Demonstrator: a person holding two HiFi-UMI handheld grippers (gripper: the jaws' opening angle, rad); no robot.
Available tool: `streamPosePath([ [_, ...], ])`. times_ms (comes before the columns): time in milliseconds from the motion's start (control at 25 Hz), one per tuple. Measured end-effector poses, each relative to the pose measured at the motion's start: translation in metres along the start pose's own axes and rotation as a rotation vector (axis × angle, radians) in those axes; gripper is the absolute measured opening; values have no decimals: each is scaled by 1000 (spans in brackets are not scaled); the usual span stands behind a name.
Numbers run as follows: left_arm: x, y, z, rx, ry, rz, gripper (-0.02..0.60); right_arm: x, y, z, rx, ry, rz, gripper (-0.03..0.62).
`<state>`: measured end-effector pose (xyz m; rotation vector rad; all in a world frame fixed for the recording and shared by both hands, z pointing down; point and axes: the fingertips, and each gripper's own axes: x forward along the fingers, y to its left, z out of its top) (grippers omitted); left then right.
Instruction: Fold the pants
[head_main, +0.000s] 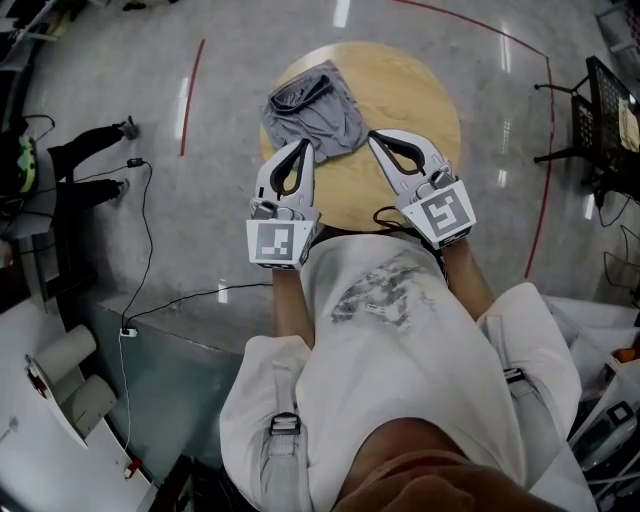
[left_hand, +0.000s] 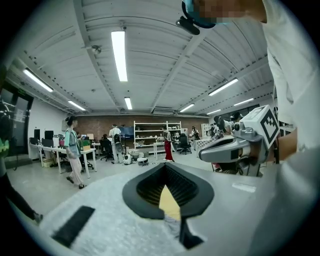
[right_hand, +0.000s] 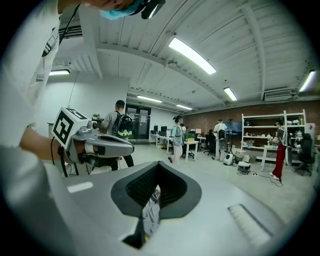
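Wooden round desk (head_main: 420, 110), bare beyond the right gripper (head_main: 375, 137); open floor (head_main: 200, 230) past its rim. Grey crumpled pants (head_main: 315, 112) just ahead of the left gripper (head_main: 300, 146). Left gripper view: jaws pressed together, nothing clamped. Right gripper view: likewise closed, empty.

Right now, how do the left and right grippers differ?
In the head view, the left gripper tip overlaps the near edge of the gray pants; the right gripper tip sits just off their right edge. The left points almost straight away from the person; the right angles in toward it. Both are shut, over the round table.
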<state>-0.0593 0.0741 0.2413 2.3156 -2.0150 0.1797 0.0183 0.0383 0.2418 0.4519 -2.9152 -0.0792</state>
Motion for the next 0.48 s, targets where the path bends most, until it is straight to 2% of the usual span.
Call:
streamPosePath([
  [480, -9, -11, -1, 0, -3, -9, 8, -10, 7, -1, 26, 18, -6, 6],
])
